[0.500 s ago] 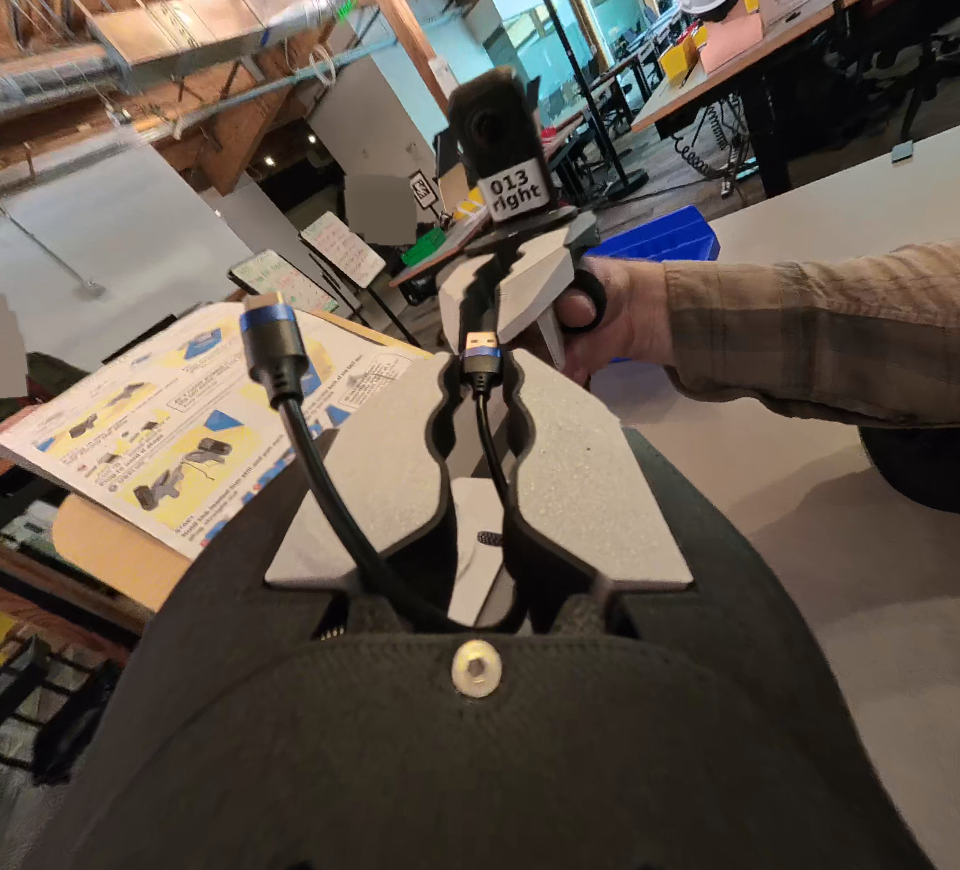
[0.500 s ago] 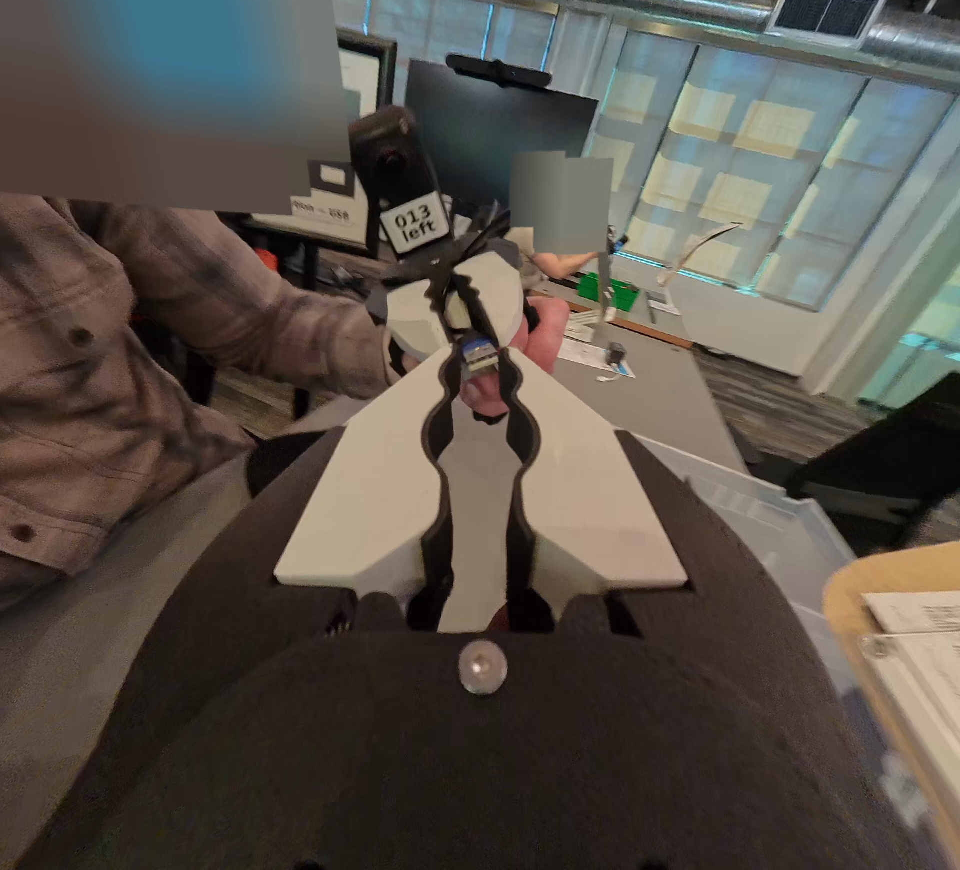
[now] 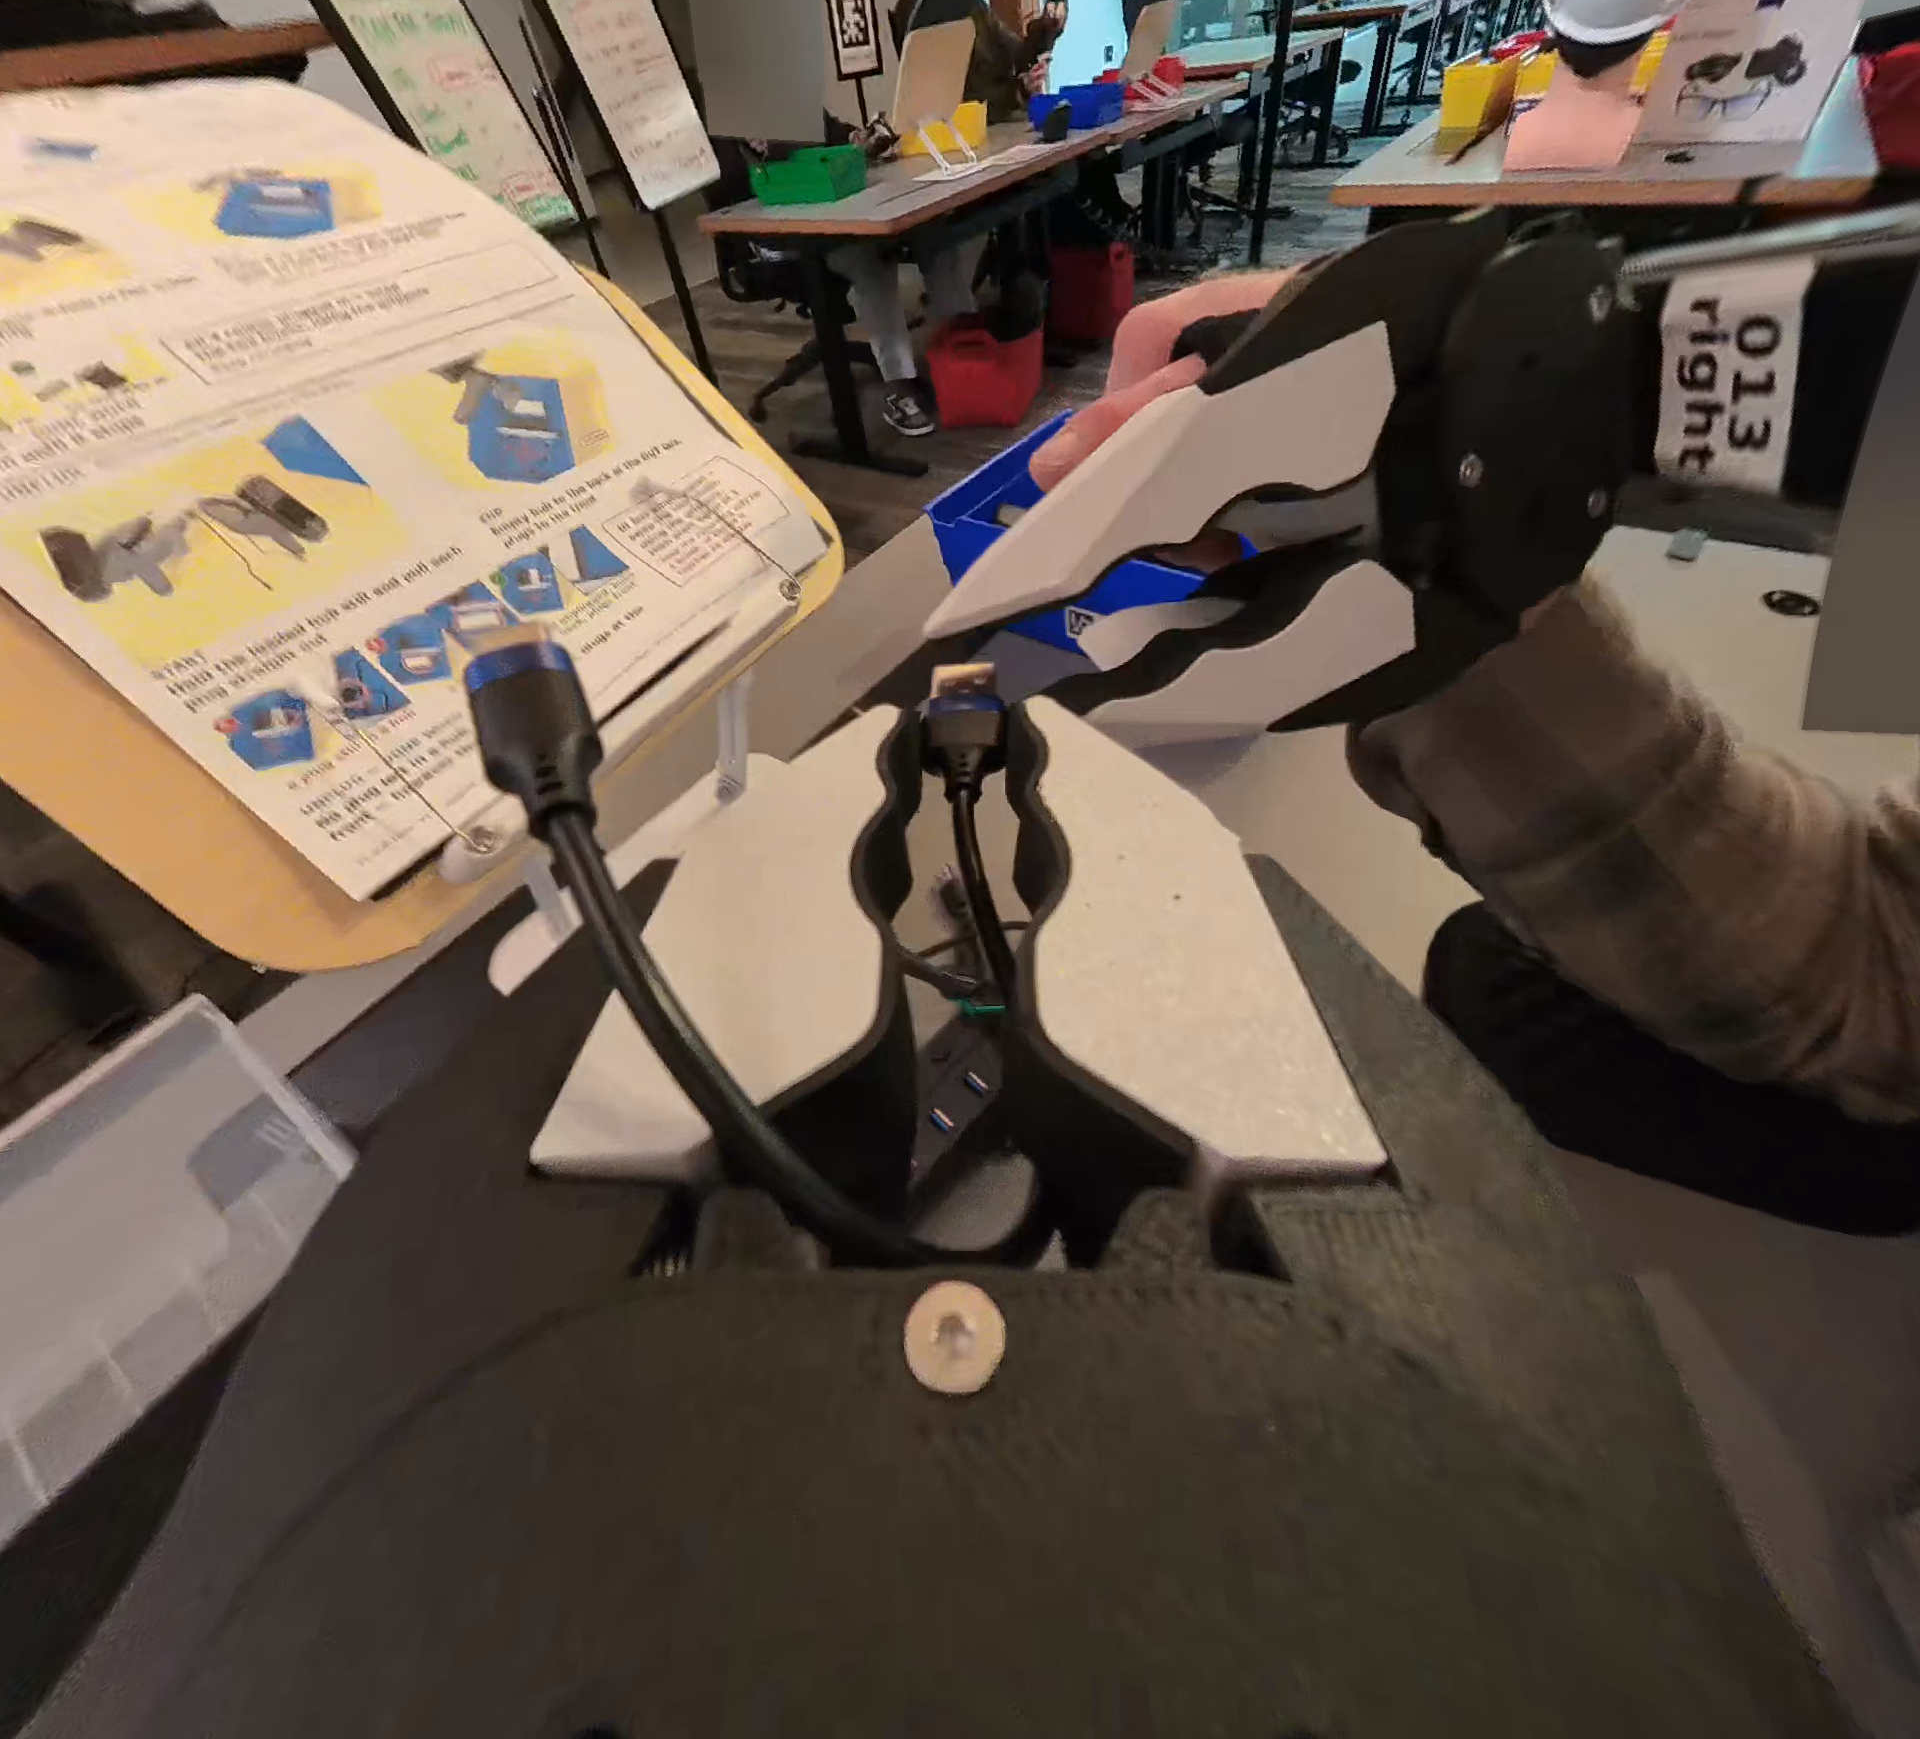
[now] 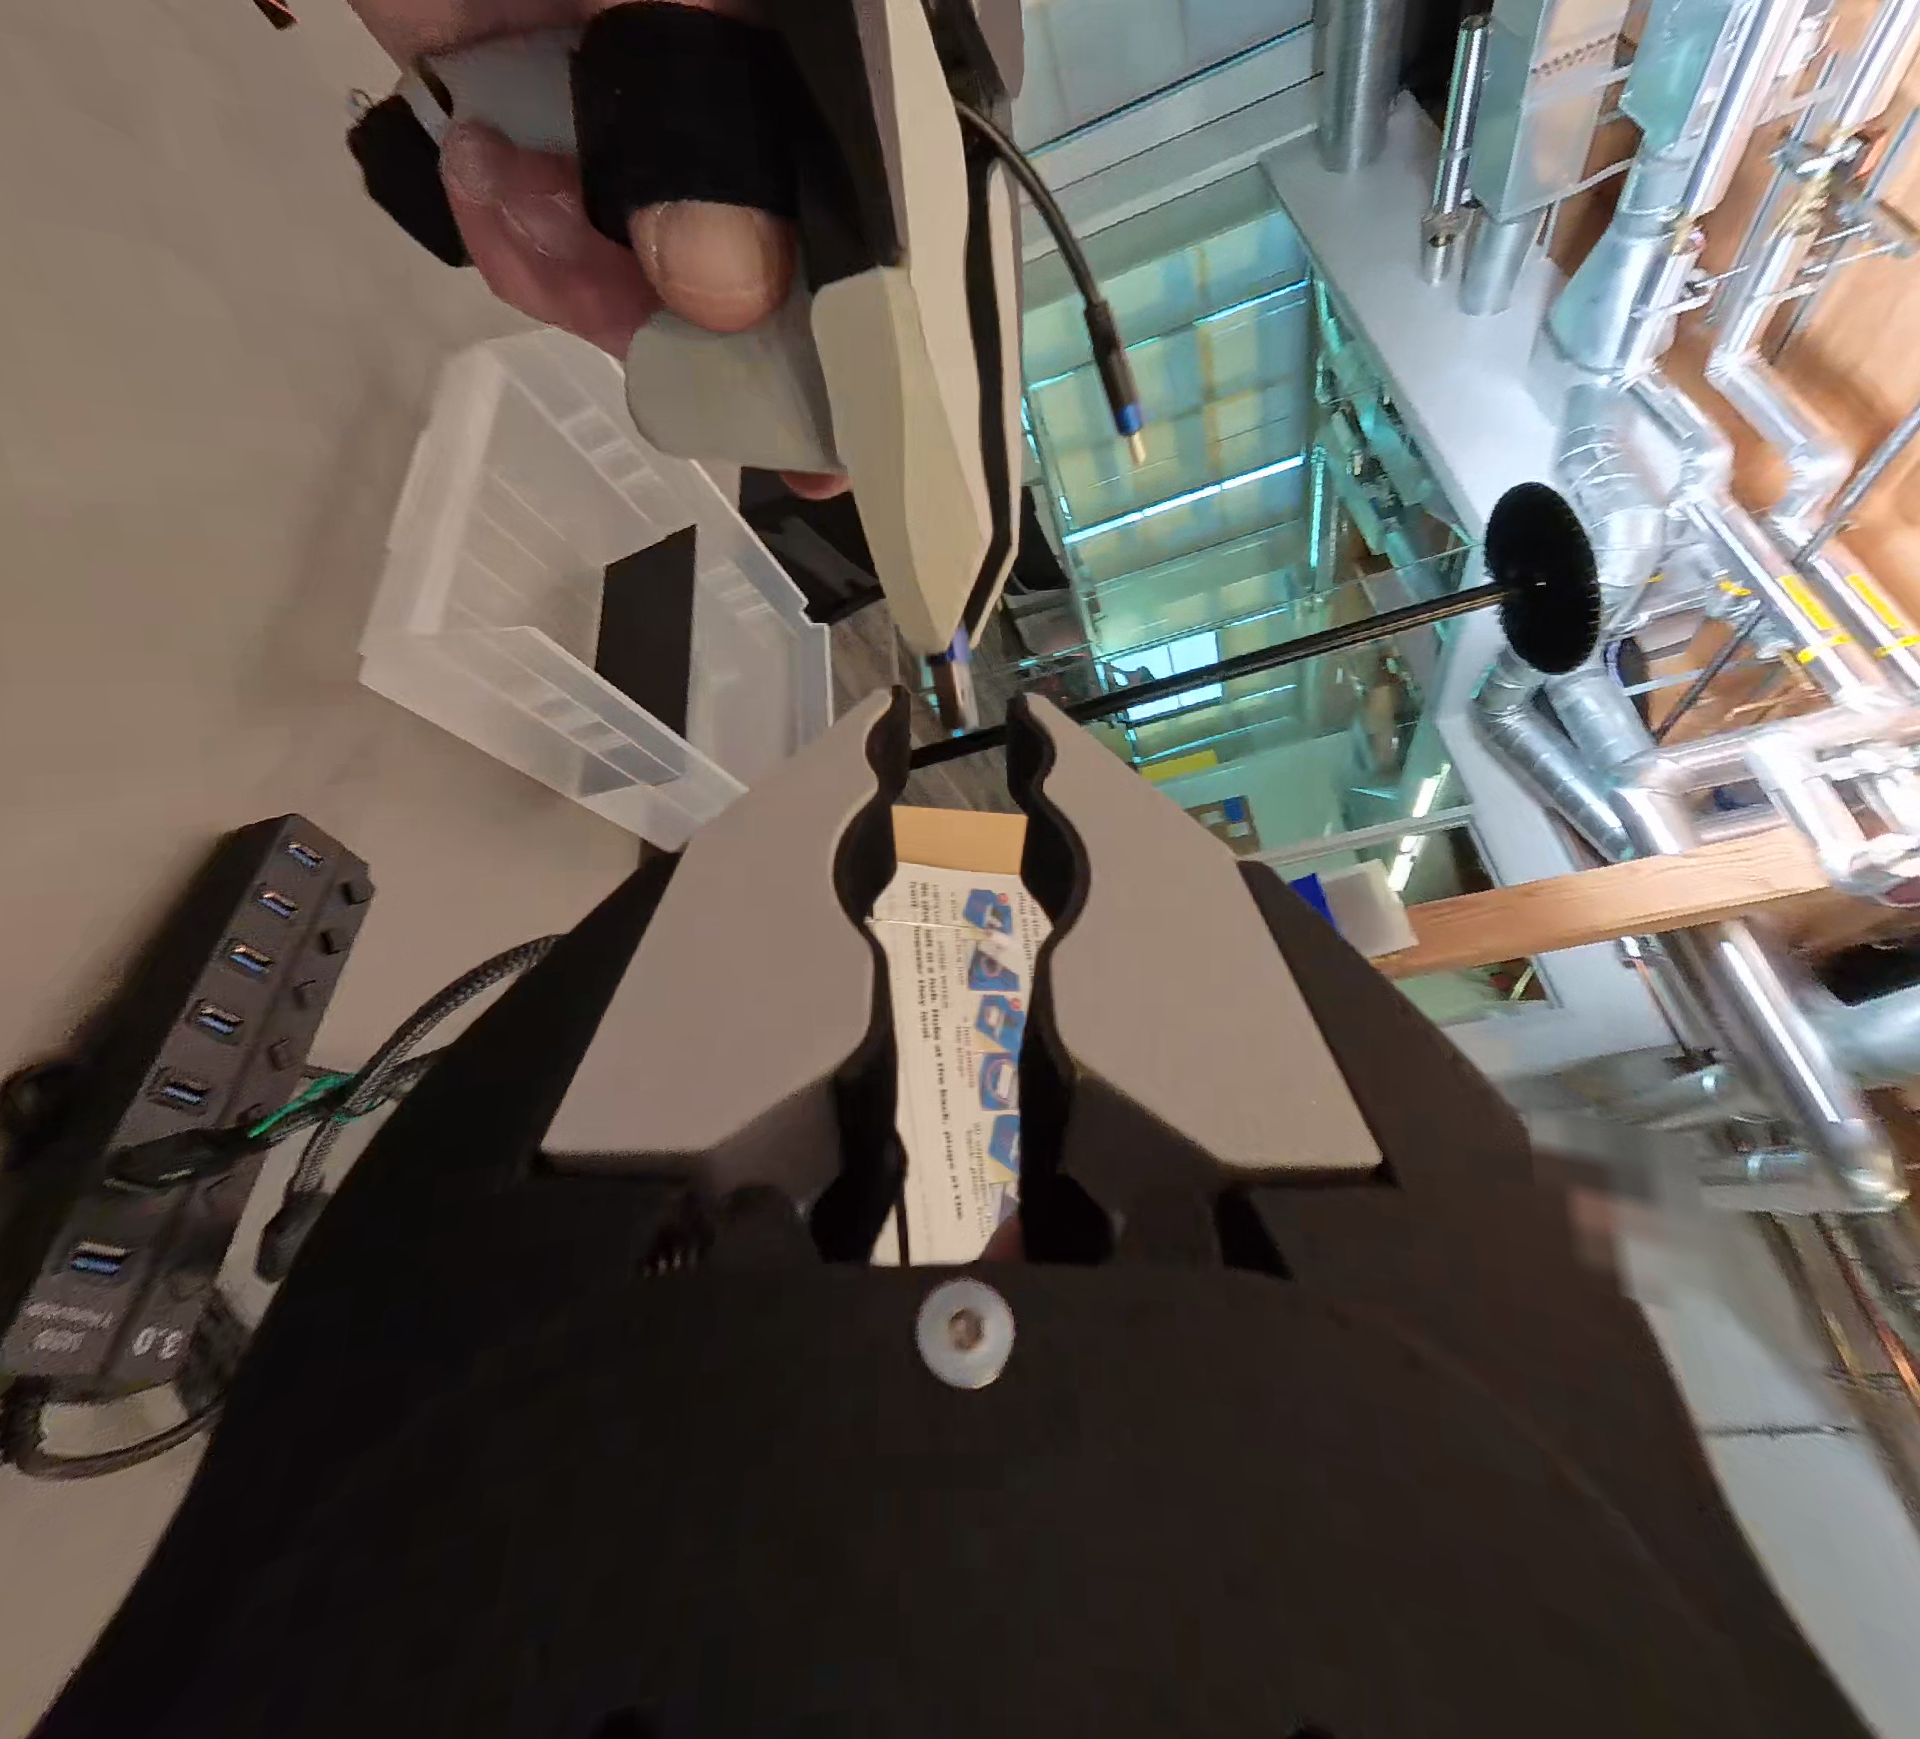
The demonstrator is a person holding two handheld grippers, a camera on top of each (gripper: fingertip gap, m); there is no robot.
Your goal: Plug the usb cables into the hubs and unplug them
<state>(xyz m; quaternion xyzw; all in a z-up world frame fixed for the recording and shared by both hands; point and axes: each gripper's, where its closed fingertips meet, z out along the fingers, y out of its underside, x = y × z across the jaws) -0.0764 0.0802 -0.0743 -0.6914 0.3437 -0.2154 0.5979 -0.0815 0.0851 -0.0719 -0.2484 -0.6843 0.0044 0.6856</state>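
Resting on the counter (image 4: 156,442) lay the hub (image 4: 208,1045), its ports bare, beside a clear bin (image 4: 582,588). My left tool (image 3: 961,733) gripped one plug (image 3: 964,721), the cable's other plug (image 3: 520,702) curling free leftward. My right tool (image 4: 956,713) stood narrowly parted, empty, tips near that gripped plug.

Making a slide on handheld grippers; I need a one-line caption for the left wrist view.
Left gripper clamps a USB plug upright while the open right gripper closes in.

USB hub (image 4: 197,1055) on table (image 4: 208,463), left of right tongs (image 4: 956,713); bin (image 4: 582,588) beyond.
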